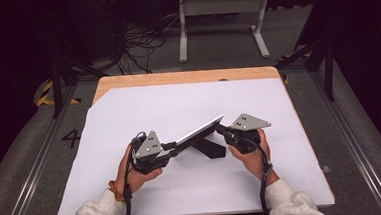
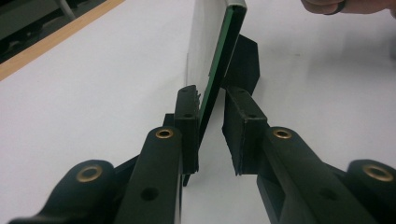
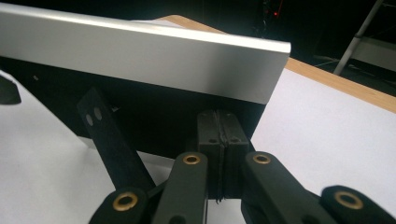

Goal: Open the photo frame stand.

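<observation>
A picture frame (image 1: 198,131) with a silver rim and black back stands tilted on the white sheet (image 1: 143,108), propped on its black easel leg (image 1: 210,148). My left gripper (image 1: 173,147) is open at the frame's near-left end. In the left gripper view the frame's thin edge (image 2: 212,60) runs between the jaws of my left gripper (image 2: 210,116); one pad touches it and the other stands slightly off. My right gripper (image 1: 220,129) is at the far-right end, behind the frame. Its pads (image 3: 222,126) are shut together against the black back (image 3: 154,121), beside the easel leg (image 3: 109,135).
The white sheet covers most of a wooden table (image 1: 176,78). Beyond the table lie black cables (image 1: 139,43) and a grey metal stand (image 1: 220,8) on the floor. A hand (image 2: 345,5) shows at the top right of the left gripper view.
</observation>
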Tool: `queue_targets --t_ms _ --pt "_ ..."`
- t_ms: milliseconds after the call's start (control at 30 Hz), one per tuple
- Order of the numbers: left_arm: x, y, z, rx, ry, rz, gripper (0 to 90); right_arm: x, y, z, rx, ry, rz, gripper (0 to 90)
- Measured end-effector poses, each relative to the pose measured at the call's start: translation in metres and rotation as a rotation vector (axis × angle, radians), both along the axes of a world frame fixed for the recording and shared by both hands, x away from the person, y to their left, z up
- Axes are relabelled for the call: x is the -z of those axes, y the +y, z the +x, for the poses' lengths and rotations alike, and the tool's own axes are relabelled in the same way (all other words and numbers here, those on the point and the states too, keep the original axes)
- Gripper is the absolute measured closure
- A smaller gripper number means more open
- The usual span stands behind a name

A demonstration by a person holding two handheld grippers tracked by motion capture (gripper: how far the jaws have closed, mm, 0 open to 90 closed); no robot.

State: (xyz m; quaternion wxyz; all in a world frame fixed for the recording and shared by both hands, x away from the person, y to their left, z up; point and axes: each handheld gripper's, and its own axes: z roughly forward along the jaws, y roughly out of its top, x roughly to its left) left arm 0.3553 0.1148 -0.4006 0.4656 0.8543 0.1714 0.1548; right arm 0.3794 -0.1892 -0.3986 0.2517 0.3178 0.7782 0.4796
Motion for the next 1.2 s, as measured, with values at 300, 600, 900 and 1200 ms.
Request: queue_targets --t_ms 300,600,900,1200 --pt "0.001 -0.010 -0.004 0.024 -0.009 0.024 77.2 0.002 0.008 0.002 -0.015 0.007 -0.010 89.2" --pt "0.003 -0.016 -0.005 0.037 -0.008 0.030 77.4 0.002 0.011 0.007 -0.014 0.011 -0.010 89.4" --pt "0.004 -0.026 -0.007 0.046 -0.018 0.023 73.3 0.003 0.014 0.014 -0.008 0.022 -0.010 89.8" --pt "0.005 -0.022 -0.008 0.062 0.001 0.000 67.6 0.004 0.013 0.009 -0.013 0.014 -0.016 87.9"
